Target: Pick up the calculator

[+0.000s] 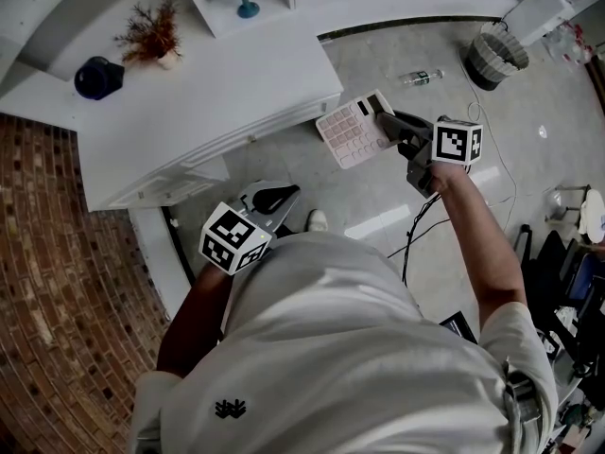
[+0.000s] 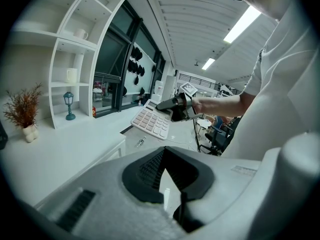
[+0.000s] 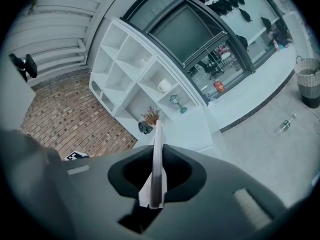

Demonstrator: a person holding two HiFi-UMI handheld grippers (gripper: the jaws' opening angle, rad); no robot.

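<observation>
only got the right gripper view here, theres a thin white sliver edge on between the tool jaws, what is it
Observer: A calculator. The right tool clamps one edge of it, keys facing up in the head view.
Operator: is it off the desk
Observer: Yes, it hangs in the air just past the white desk, over the floor.
Operator: and the left tool
Observer: The left tool is low beside the person, with nothing between its jaws.
</observation>
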